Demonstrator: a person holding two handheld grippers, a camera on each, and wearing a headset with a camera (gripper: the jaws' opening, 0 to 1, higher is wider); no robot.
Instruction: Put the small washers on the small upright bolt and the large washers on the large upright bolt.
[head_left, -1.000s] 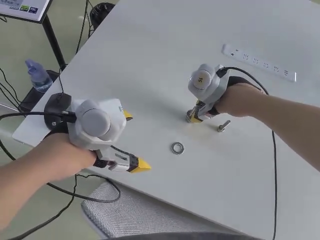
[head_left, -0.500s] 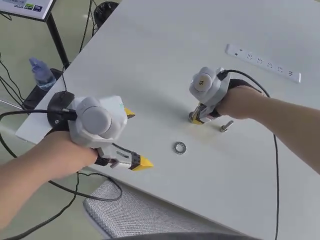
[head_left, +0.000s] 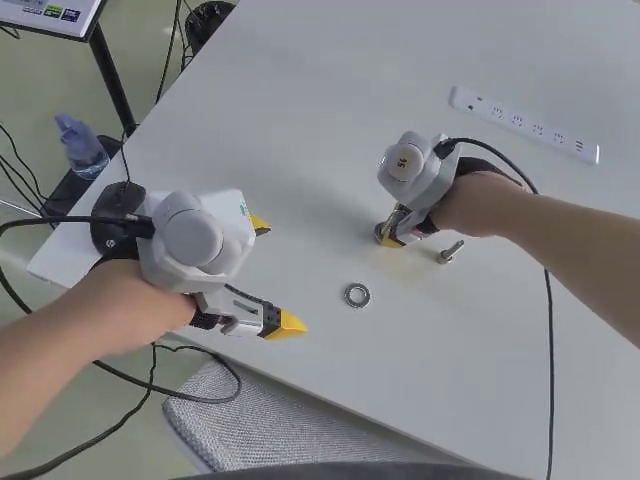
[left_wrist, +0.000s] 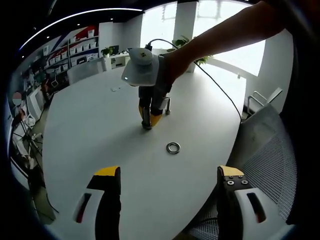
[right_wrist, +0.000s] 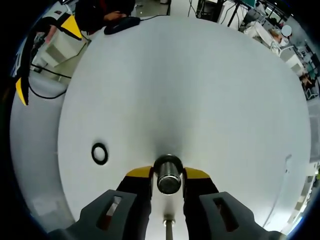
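Daylight is pouring in evenly from the windows (left_wrist: 242, 52), which are blowing out to pure glare in the left gripper view. The white table (head_left: 300, 100) is glowing bright and flat, almost washing out at its far side. Shadows are falling soft and short under the right gripper (head_left: 390, 238). The head view is looking sharp — both gripper views are bending hard toward their edges.
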